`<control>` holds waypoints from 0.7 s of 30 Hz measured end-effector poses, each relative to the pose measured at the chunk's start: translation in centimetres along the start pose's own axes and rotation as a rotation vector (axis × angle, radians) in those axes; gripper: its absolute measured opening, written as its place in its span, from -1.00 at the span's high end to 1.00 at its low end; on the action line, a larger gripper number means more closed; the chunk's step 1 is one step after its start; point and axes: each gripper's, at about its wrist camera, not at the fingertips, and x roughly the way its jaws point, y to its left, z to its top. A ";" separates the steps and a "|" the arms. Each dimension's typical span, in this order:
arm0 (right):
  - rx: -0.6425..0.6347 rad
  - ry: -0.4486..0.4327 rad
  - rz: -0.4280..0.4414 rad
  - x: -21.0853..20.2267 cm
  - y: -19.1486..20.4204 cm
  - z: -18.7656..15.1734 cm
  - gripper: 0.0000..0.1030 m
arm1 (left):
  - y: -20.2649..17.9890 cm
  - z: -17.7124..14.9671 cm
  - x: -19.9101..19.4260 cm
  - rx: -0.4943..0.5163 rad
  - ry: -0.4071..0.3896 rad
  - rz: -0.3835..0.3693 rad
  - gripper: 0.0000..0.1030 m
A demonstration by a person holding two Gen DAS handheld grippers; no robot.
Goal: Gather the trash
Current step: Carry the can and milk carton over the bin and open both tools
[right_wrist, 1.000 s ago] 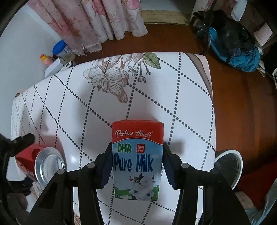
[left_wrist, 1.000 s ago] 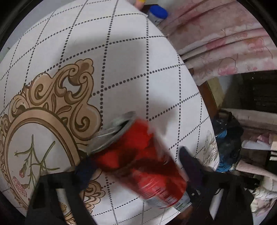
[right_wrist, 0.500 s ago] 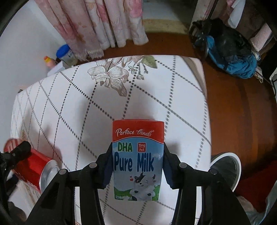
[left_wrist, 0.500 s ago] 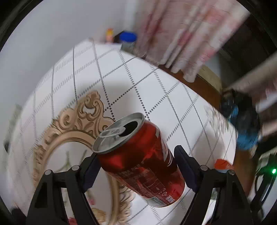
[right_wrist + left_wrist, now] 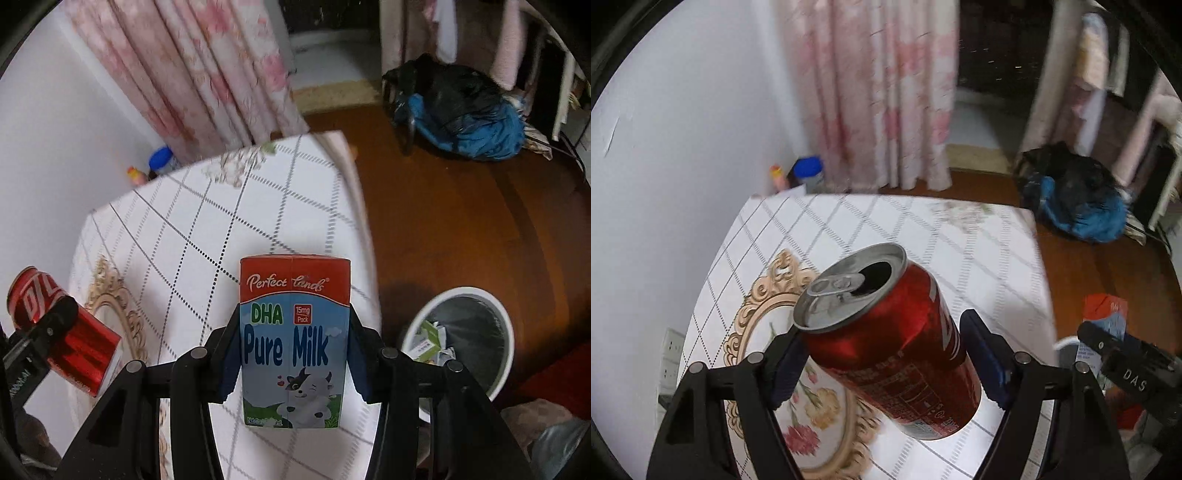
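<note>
Carrying 2 pieces of trash at once, we hold both well clear of the table [image 5: 979,258]. Our left gripper [image 5: 882,363] pinches the red soda can [image 5: 890,354] across its body, tilted with its opened top toward the camera; 1 second ago that can hung low over the cloth, and now it rides higher with the camera pitched up toward the curtain. Our right gripper [image 5: 291,354] pinches the milk carton [image 5: 293,343] upright by its 2 side faces, grip unchanged. The right view has swung too: the white trash bin [image 5: 506,332] on the floor, already holding some scraps, now shows much more fully just beside the carton. We judge the pickup finished and the carry toward the bin under way, carton likely first.
</note>
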 end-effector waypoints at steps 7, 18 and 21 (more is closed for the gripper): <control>0.071 -0.089 0.005 -8.0 -7.1 -2.4 0.02 | -8.6 -0.6 -4.9 0.103 -0.047 -0.147 -0.46; 0.236 -0.077 -0.120 -12.4 -22.5 -6.4 0.02 | -23.9 -2.9 -2.1 0.269 0.099 -0.388 -0.44; 0.280 -0.017 -0.149 -10.2 -26.3 -7.3 0.02 | -27.7 -4.1 1.3 0.302 0.204 -0.414 -0.43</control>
